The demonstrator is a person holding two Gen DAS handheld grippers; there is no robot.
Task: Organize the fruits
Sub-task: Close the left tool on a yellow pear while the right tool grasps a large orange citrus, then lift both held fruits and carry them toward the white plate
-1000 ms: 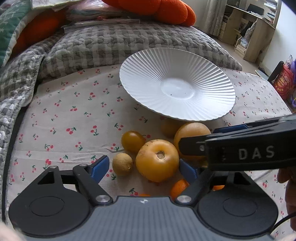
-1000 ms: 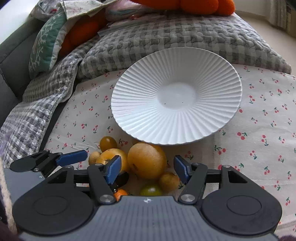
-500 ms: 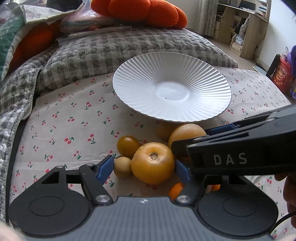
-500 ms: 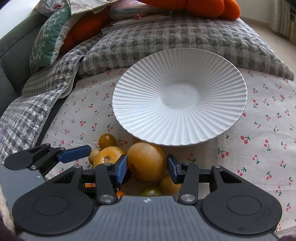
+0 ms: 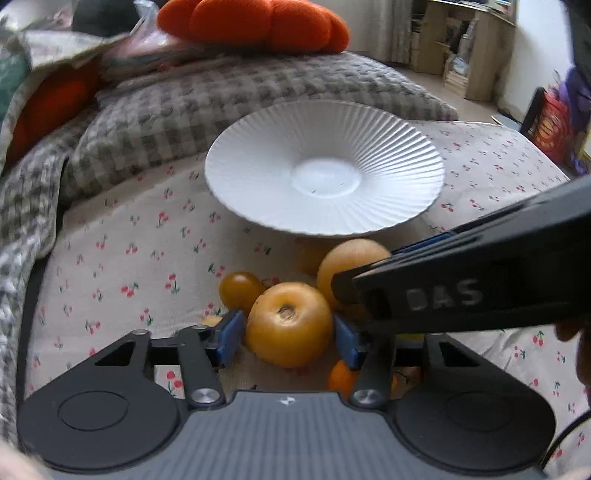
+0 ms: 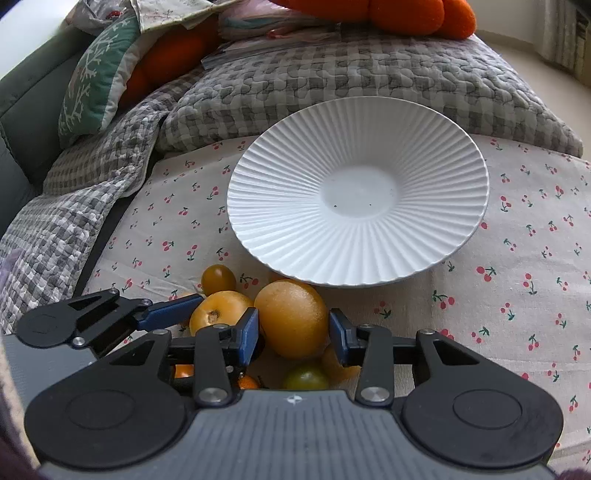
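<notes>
A pile of yellow and orange fruits lies on the cherry-print cloth just in front of a white ribbed plate (image 5: 325,173), which also shows in the right wrist view (image 6: 358,192). My left gripper (image 5: 288,334) has its blue pads against both sides of a yellow apple-like fruit (image 5: 290,323). My right gripper (image 6: 293,330) has its pads against both sides of a large round orange fruit (image 6: 293,317). The right gripper's black body (image 5: 480,291) crosses the left wrist view. The yellow fruit (image 6: 219,310) and the left gripper's finger (image 6: 166,312) show in the right wrist view.
A small amber tomato (image 5: 240,290), a green tomato (image 6: 306,378) and small orange fruits (image 5: 341,374) lie around the held ones. A grey checked quilt (image 6: 351,74) and orange cushions (image 5: 255,22) lie behind the plate. A sofa arm (image 6: 22,110) is at the left.
Both grippers have narrowed from open onto their fruits: the left onto the yellow fruit, the right onto the large orange fruit. Both moved slightly forward into the pile.
</notes>
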